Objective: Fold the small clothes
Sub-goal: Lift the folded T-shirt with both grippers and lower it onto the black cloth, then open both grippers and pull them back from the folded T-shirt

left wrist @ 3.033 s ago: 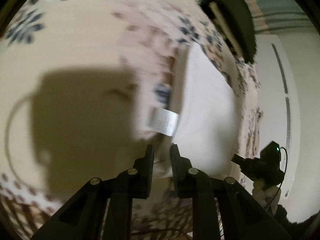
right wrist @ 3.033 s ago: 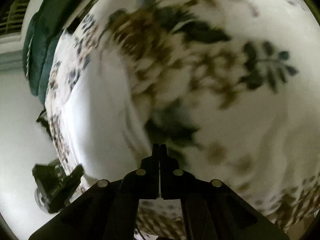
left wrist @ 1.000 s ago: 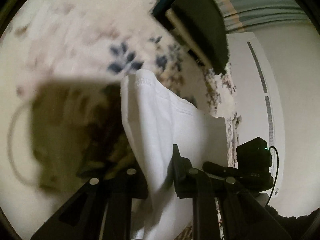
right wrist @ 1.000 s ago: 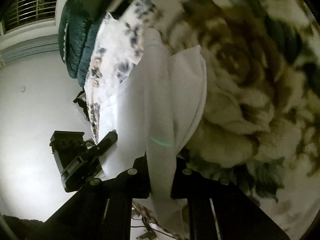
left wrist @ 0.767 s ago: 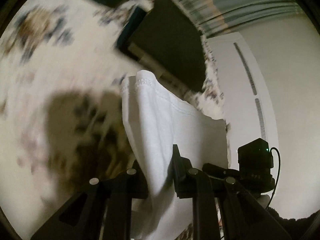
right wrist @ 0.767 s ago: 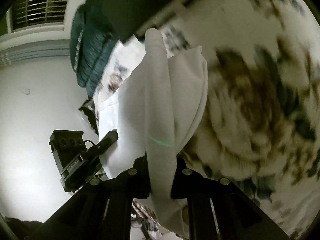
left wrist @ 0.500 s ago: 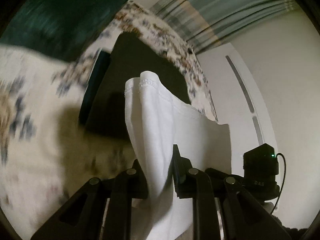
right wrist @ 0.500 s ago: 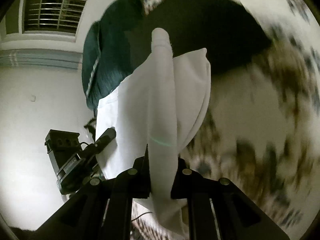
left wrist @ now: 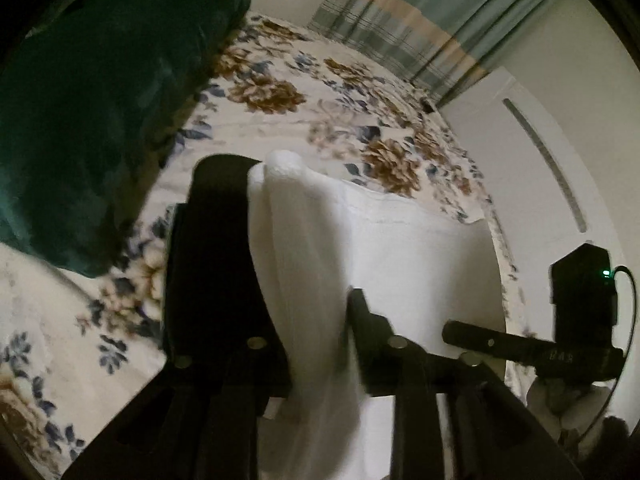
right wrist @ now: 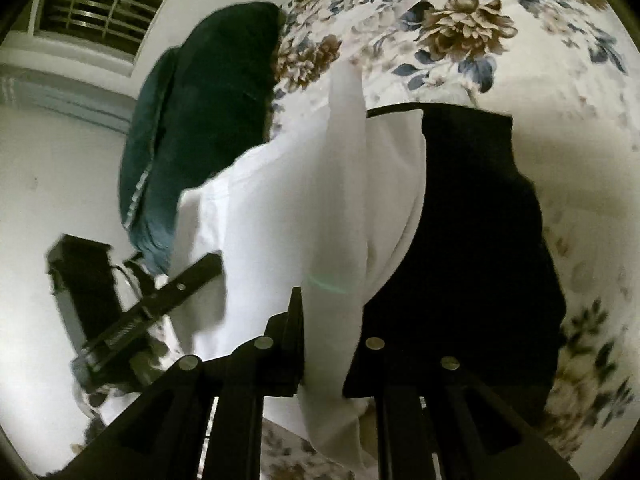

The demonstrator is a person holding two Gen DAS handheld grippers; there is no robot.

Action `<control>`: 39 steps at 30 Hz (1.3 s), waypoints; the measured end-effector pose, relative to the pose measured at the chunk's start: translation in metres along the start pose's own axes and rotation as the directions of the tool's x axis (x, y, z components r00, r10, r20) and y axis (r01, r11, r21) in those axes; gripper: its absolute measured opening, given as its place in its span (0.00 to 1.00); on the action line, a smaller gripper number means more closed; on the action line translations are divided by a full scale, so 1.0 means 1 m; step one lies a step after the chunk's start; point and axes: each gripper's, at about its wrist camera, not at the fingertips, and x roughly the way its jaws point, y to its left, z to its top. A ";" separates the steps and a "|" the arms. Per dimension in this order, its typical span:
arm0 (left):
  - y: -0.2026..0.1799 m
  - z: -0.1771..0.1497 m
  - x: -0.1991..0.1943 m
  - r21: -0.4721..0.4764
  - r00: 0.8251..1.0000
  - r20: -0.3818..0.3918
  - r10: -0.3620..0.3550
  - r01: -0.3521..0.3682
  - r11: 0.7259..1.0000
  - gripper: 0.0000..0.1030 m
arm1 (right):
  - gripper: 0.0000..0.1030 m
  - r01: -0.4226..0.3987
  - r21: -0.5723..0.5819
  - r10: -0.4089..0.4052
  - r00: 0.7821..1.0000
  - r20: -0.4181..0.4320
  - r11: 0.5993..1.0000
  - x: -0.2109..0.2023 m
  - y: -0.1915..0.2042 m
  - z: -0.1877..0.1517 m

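Observation:
A white garment (left wrist: 400, 248) hangs stretched between both grippers, folded over itself. One bunched edge of it fills the gap of my left gripper (left wrist: 316, 308), whose jaws are opening. The other edge (right wrist: 272, 220) fills the gap of my right gripper (right wrist: 328, 300), whose jaws are opening too. The cloth keeps its held shape at both ends. Both grippers point down over a black folded garment (left wrist: 216, 260) that lies on the flowered bedspread (left wrist: 280, 92). In the right wrist view the black garment (right wrist: 480, 220) lies under and right of the fingers.
A dark green pillow (left wrist: 100, 100) lies beside the black garment, seen again at upper left (right wrist: 208, 120). Striped curtains (left wrist: 420, 32) and a white wall (left wrist: 560, 140) border the bed. A barred window (right wrist: 100, 4) is at upper left.
Both grippers have carried the white garment across the bed, from open bedspread to above the black folded garment by the green pillow. Their fingers now stand slightly farther apart.

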 end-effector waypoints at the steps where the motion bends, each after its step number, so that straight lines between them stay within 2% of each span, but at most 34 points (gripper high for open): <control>1: -0.002 0.000 -0.001 0.005 1.000 0.012 0.023 -0.023 1.000 0.30 | 0.27 0.043 -0.031 -0.043 0.999 0.003 0.999 0.000 0.003 -0.002; 2: -0.005 -0.002 -0.004 0.012 0.998 0.028 0.063 -0.064 0.998 0.40 | 0.33 0.098 -0.057 -0.098 0.995 0.006 0.994 -0.001 0.007 -0.006; 3: -0.008 -0.005 -0.007 0.021 0.993 0.044 0.110 -0.111 0.994 0.43 | 0.49 0.154 -0.066 -0.154 0.988 0.009 0.986 0.000 0.008 -0.012; 4: -0.010 -0.005 -0.009 0.024 0.988 0.063 0.141 -0.143 0.989 0.50 | 0.67 0.235 -0.077 -0.234 0.972 0.025 0.969 -0.004 0.012 -0.018; 5: -0.012 -0.006 -0.011 0.027 0.981 0.083 0.176 -0.179 0.983 0.71 | 0.73 0.304 -0.085 -0.300 0.953 0.052 0.949 -0.008 0.014 -0.023; 6: -0.014 -0.008 -0.014 0.029 0.973 0.098 0.210 -0.213 0.977 0.82 | 0.86 0.419 -0.095 -0.410 0.907 0.098 0.903 -0.012 0.018 -0.029; 7: -0.015 -0.010 -0.016 0.028 0.966 0.113 0.234 -0.239 0.971 0.93 | 0.95 0.461 -0.093 -0.450 0.885 0.123 0.882 -0.016 0.019 -0.034; 9: -0.018 -0.016 -0.021 0.026 0.956 0.116 0.268 -0.272 0.962 0.99 | 1.00 0.539 -0.063 -0.526 0.837 0.148 0.840 -0.024 0.019 -0.048; 13: -0.027 -0.025 -0.025 0.042 0.934 0.104 0.341 -0.347 0.937 1.00 | 1.00 0.651 -0.053 -0.631 0.750 0.196 0.757 -0.037 0.029 -0.070; 14: -0.031 -0.029 -0.029 0.049 0.928 0.101 0.359 -0.365 0.930 1.00 | 1.00 0.662 -0.047 -0.641 0.739 0.207 0.748 -0.041 0.031 -0.073; 16: -0.040 -0.034 -0.039 0.055 0.923 0.103 0.372 -0.378 0.924 1.00 | 1.00 0.664 -0.037 -0.643 0.735 0.218 0.747 -0.057 0.039 -0.084; 19: -0.057 -0.041 -0.063 0.068 0.913 0.121 0.391 -0.400 0.914 1.00 | 1.00 0.678 -0.019 -0.654 0.715 0.248 0.734 -0.090 0.057 -0.105; 21: -0.068 -0.046 -0.081 0.075 0.912 0.134 0.388 -0.400 0.913 1.00 | 1.00 0.679 -0.010 -0.653 0.709 0.266 0.734 -0.112 0.069 -0.116; 26: -0.105 -0.065 -0.144 0.097 0.908 0.179 0.378 -0.398 0.912 1.00 | 1.00 0.697 0.000 -0.657 0.677 0.332 0.717 -0.176 0.111 -0.151; 31: -0.140 -0.088 -0.210 0.116 0.906 0.217 0.365 -0.395 0.911 1.00 | 1.00 0.701 0.005 -0.644 0.653 0.398 0.713 -0.245 0.160 -0.196; 34: -0.159 -0.106 -0.250 0.132 0.903 0.242 0.356 -0.394 0.910 1.00 | 1.00 0.707 0.011 -0.636 0.629 0.447 0.707 -0.289 0.191 -0.231; 39: -0.185 -0.137 -0.313 0.141 0.897 0.271 0.349 -0.395 0.908 1.00 | 1.00 0.704 0.016 -0.616 0.611 0.497 0.710 -0.348 0.231 -0.283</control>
